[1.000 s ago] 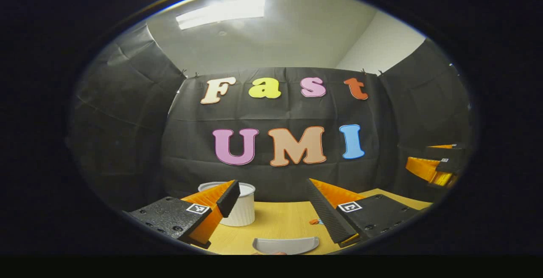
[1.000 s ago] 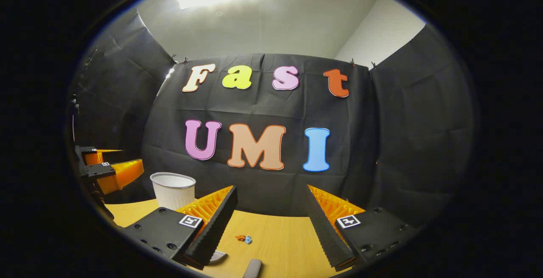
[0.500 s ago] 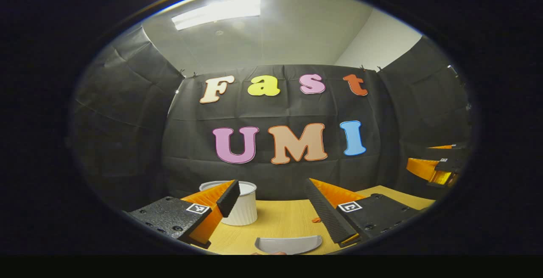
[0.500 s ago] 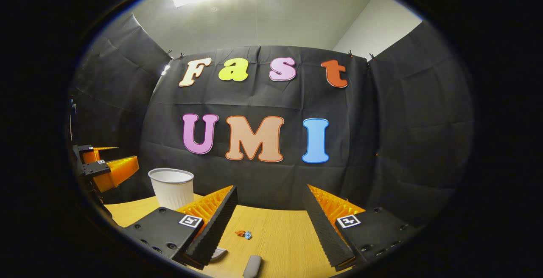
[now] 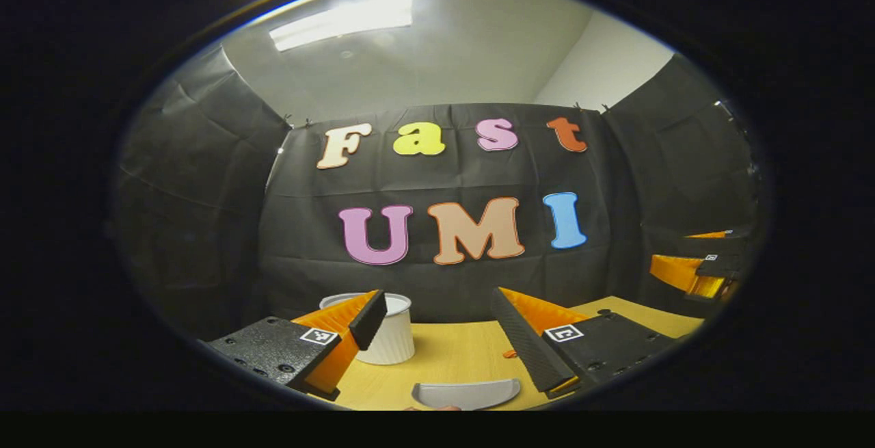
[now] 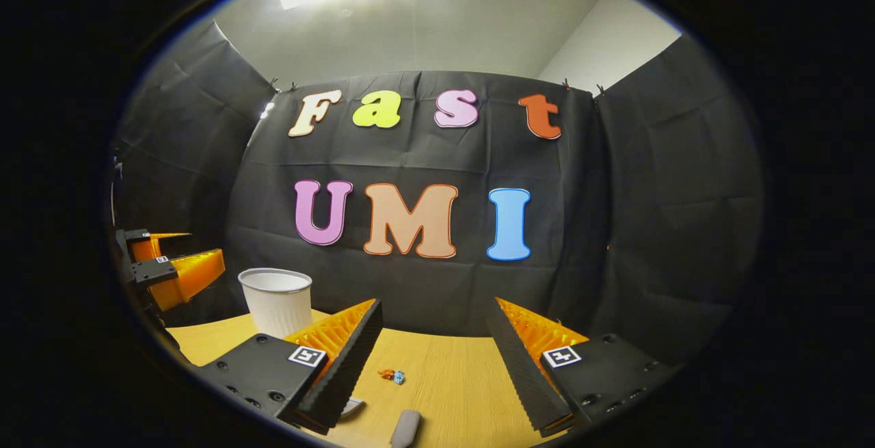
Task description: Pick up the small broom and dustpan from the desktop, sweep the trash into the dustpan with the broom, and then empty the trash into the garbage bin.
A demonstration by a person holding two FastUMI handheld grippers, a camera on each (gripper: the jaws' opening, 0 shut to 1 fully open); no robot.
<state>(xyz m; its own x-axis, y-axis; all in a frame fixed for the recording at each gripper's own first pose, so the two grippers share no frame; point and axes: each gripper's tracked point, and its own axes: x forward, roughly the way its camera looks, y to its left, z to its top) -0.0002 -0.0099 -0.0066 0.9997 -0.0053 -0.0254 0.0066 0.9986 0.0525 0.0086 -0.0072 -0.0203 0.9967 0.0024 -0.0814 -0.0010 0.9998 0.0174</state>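
In the left gripper view my left gripper point(image 5: 437, 328) is open and empty above the wooden desktop point(image 5: 451, 356). The curved grey edge of the dustpan point(image 5: 468, 393) lies just below it, and a small orange scrap of trash point(image 5: 509, 353) sits by its right finger. In the right gripper view my right gripper point(image 6: 432, 342) is also open and empty. Orange and blue trash bits point(image 6: 392, 375) lie on the desktop between its fingers. A grey handle end point(image 6: 407, 427), likely the broom's, pokes in at the bottom. A grey dustpan part point(image 6: 352, 407) peeks from under the left finger.
The white ribbed garbage bin point(image 5: 395, 338) stands at the back left of the desktop, also the bin point(image 6: 277, 301) in the right gripper view. The other gripper point(image 5: 697, 270) hovers at far right, and likewise the other gripper point(image 6: 171, 270) at far left. Black cloth walls surround the desk.
Both views have drifted slightly: the back wall sits a little higher in the right gripper view and a little further left in the left gripper view. Both grippers stay open and empty.
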